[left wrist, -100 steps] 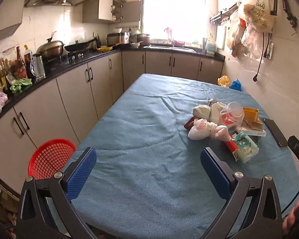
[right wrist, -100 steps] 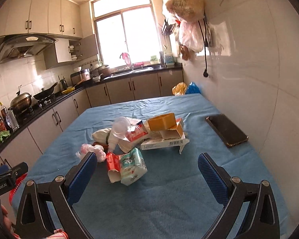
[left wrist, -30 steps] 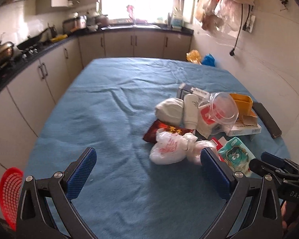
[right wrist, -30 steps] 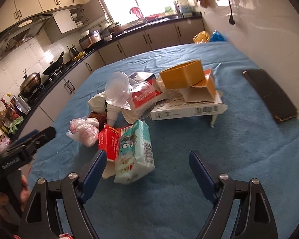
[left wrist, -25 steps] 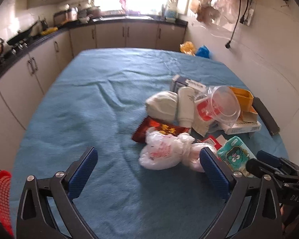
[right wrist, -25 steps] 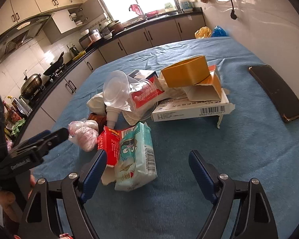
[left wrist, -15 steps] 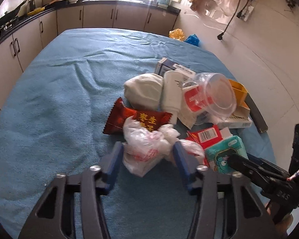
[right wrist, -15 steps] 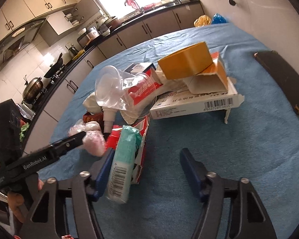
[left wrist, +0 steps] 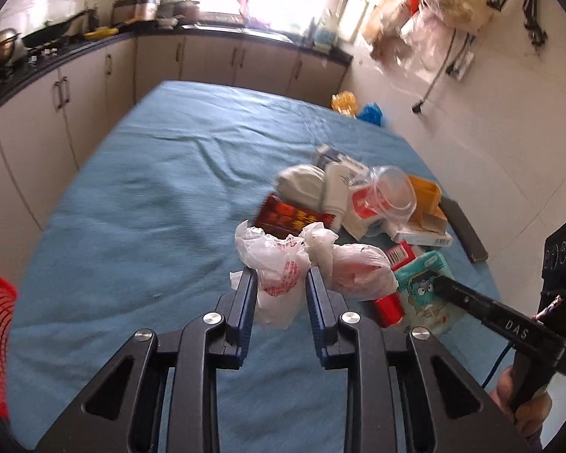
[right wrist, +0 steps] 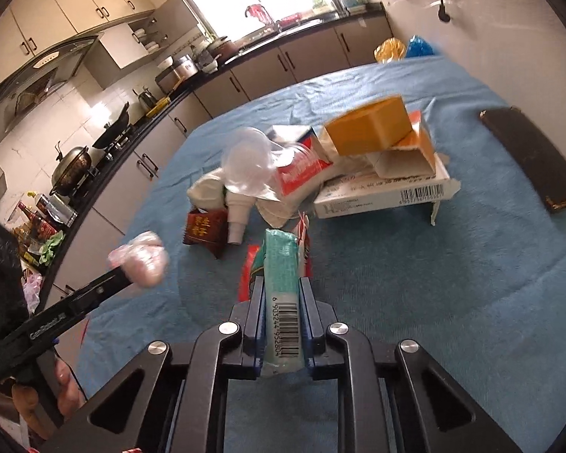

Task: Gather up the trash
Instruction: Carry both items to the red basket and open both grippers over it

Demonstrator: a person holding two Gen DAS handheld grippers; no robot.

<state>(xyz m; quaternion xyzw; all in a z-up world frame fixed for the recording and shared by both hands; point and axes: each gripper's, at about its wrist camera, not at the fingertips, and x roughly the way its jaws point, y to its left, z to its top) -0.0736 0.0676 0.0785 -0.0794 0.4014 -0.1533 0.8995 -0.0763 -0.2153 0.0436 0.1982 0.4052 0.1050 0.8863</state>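
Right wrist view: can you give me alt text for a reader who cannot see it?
The right gripper, its jaws just closed, clamps a teal plastic tissue pack edge-up over a blue cloth-covered table. Behind lies a heap of trash: a clear plastic cup, an orange cardboard box, a dark red snack wrapper. At left, the left gripper holds a knotted white plastic bag.

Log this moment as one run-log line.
left gripper: closing on white plastic bag | right gripper: closing on green tissue pack

Table under blue cloth holds a trash pile: red snack packet, white barcode box (orange carton stacked on top). Dark flat thing apart, probably a phone.
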